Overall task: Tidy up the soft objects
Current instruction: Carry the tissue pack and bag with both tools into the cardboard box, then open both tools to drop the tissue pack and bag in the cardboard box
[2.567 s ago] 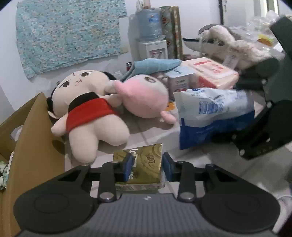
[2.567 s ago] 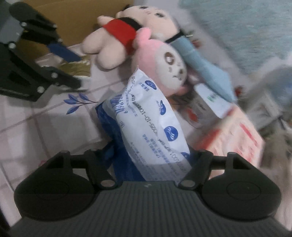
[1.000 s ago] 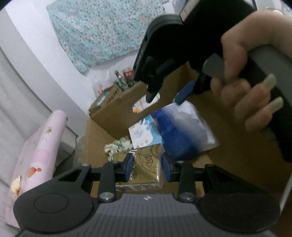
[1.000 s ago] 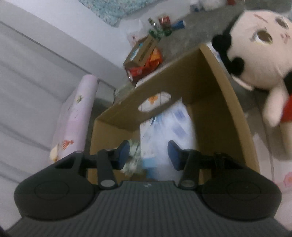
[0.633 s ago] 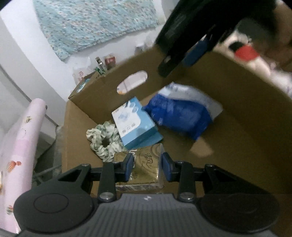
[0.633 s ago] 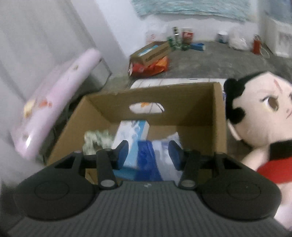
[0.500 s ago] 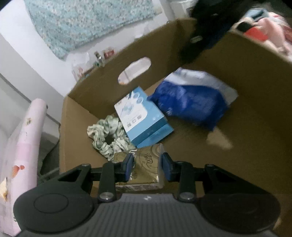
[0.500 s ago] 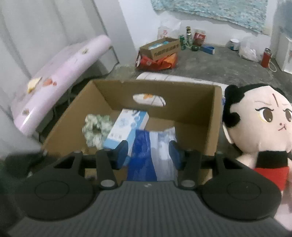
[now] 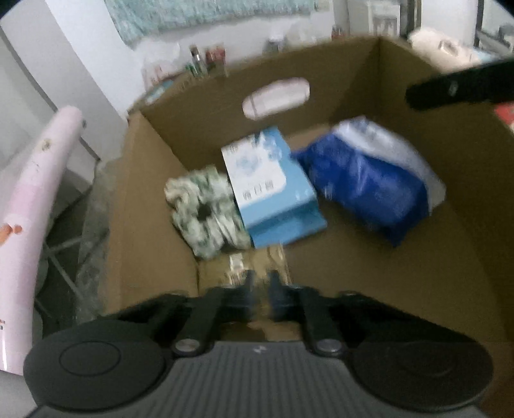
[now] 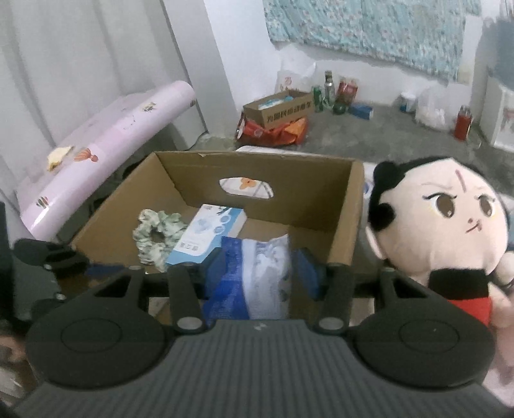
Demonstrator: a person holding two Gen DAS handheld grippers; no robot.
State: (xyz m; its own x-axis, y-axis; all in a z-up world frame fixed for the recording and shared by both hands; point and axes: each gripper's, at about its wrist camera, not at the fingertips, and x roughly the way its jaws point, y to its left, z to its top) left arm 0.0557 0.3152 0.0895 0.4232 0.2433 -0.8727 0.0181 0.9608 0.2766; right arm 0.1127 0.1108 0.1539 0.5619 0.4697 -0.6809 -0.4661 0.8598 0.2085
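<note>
A brown cardboard box (image 9: 465,225) (image 10: 347,218) holds a green scrunchie (image 9: 205,209) (image 10: 157,234), a light blue tissue pack (image 9: 273,196) (image 10: 208,234) and a blue-and-white soft pack (image 9: 369,186) (image 10: 253,276). My left gripper (image 9: 259,281) is over the box's near side, its fingers close together; the gold tissue pack (image 9: 257,263) lies blurred just beyond the tips, and I cannot tell if it is held. My right gripper (image 10: 257,267) is open and empty above the blue-and-white pack. A big-headed plush doll (image 10: 449,231) in a red top sits right of the box.
A pink rolled mat (image 10: 102,141) lies left of the box. On the floor behind are a small cardboard box (image 10: 279,111), bottles and cans (image 10: 331,90) and a red bottle (image 10: 462,122). A patterned cloth (image 10: 369,29) hangs on the wall.
My left gripper's fingers have closed nearer together and the gold pack now shows beyond the tips, low in the box. The right gripper has drawn back higher from the box.
</note>
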